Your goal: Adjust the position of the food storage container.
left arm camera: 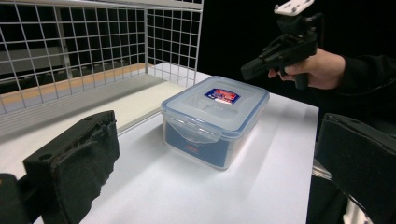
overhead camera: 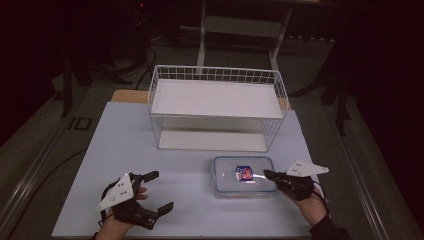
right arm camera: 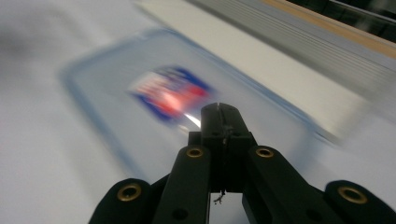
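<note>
With its jaws pressed together above the box, the right gripper may shove it sideways, because the left gripper, jaws spread, is not holding it.

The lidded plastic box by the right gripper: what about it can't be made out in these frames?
- Plastic box contents: high view, the frosted lid and glare hide them.
- Lid label wording: too small in the left gripper view, motion-blurred in the right gripper view.
- Whether the shut right gripper touches the lid: its tips overlap the lid in the high view; any gap is unreadable.
- Box's far side: hidden by its own body in the left gripper view.
</note>
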The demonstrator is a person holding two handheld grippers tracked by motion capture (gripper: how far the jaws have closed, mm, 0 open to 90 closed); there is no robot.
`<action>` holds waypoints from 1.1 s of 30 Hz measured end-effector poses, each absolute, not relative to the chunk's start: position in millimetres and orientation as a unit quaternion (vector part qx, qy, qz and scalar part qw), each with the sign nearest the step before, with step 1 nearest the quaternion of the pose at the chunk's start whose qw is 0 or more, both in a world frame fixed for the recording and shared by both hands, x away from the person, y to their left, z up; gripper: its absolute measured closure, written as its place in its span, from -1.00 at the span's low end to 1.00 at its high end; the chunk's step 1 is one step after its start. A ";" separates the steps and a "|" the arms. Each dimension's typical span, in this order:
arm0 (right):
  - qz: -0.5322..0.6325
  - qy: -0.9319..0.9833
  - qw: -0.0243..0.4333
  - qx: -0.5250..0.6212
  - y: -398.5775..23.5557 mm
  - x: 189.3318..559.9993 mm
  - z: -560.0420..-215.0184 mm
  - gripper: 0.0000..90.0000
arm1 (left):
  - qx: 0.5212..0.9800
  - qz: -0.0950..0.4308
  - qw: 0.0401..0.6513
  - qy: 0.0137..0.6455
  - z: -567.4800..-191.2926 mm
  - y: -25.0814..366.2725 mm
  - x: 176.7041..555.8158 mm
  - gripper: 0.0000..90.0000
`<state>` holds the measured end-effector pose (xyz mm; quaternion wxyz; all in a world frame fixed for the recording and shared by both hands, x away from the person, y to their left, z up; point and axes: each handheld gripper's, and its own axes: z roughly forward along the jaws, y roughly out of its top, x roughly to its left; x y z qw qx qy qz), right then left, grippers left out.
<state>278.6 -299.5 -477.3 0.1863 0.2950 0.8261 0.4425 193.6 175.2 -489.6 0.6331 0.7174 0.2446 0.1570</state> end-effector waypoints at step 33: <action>0.438 0.832 0.152 0.305 -268.5 299.8 -500.5 1.00 | 0.719 0.148 0.630 0.251 -491.9 174.3 196.5 -1.00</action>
